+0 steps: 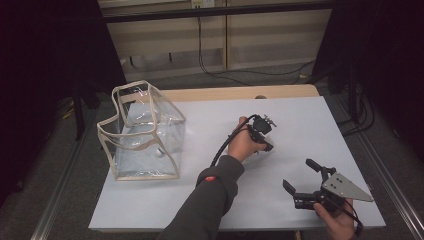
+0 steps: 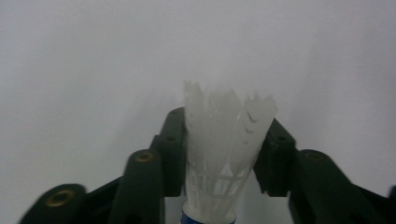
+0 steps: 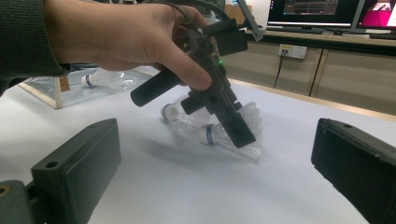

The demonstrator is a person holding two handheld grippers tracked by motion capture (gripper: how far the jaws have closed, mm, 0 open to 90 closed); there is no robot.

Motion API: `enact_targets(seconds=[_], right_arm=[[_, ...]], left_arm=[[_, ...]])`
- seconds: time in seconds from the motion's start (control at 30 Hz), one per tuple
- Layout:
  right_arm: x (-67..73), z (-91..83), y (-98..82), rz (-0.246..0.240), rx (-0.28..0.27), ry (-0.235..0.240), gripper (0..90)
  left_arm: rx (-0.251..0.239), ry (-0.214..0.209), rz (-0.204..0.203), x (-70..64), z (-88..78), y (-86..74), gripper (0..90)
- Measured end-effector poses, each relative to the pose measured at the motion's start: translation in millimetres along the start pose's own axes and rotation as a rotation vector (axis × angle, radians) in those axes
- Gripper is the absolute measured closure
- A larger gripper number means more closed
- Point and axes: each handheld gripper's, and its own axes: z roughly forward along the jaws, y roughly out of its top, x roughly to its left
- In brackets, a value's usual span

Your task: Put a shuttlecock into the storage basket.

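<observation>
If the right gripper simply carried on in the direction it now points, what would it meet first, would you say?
Probably the shuttlecock lying on the white table, which the left gripper has between its jaws. The right gripper is open with bare tabletop ahead of it, though depth is hard to judge.

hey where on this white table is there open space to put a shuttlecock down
Bare tabletop lies between the clear bag and the left gripper, and along the far right edge. It is crowded at the left gripper, closed on a shuttlecock beside another, and near the right gripper.
</observation>
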Motion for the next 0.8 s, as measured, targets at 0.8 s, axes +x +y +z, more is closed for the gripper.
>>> enact_targets(seconds=[0.8], right_arm=[[0.6,-0.3,0.7,-0.005,-0.003,0.001,1.4]], left_arm=[[-0.065,-0.094,-0.061,-14.6,-47.4,-1.0,74.4]])
